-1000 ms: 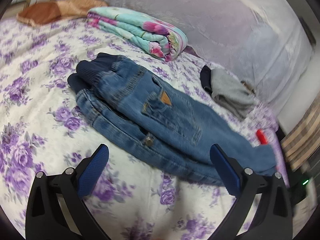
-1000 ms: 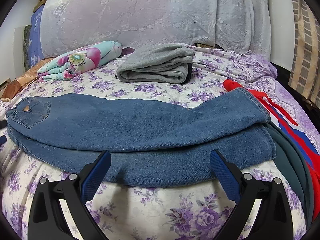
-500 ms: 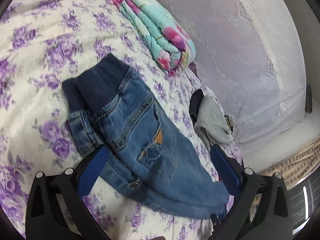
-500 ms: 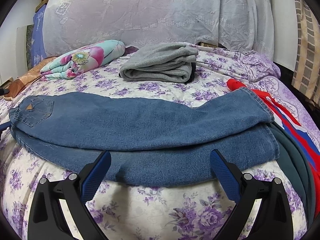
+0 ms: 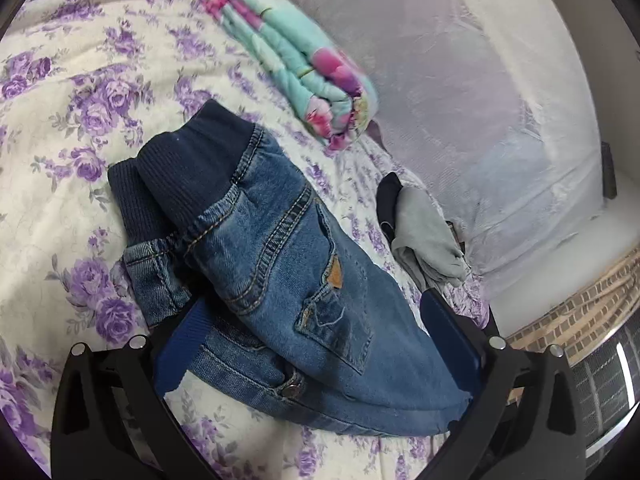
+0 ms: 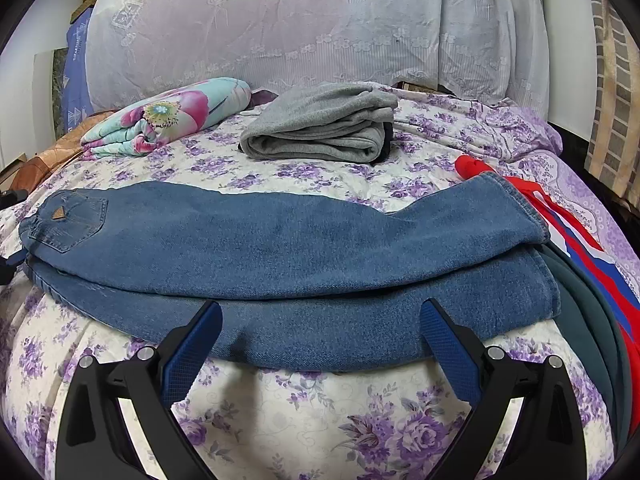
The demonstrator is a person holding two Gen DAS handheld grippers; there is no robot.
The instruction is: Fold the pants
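Jeans (image 6: 280,248) lie stretched across the flowered bedspread (image 6: 312,408) in front of you, already folded once lengthwise: one leg rests on top of the other, with the lower leg's edge showing along the near side. Your first fold looks done. Judging by the full length on show in the right wrist view, the crosswise folds that bring hems to waistband are all left to do.

Your left gripper (image 5: 316,344) sits at the waist end, its blue pads spread wide on either side of the denim near the button (image 5: 291,389), with nothing pinched. The dark ribbed waistband (image 5: 188,168) lies just beyond it. Your right gripper (image 6: 320,344) hovers at the near edge of the lower leg, toward the hem end, its tongs wide apart too and holding nothing.

The hems (image 6: 532,248) overlap a red and blue garment (image 6: 580,248) lying beside the jeans, so you may catch that cloth when you pinch there. A folded grey garment (image 6: 320,132) and a folded floral blanket (image 6: 168,120) sit well apart, further up the bed
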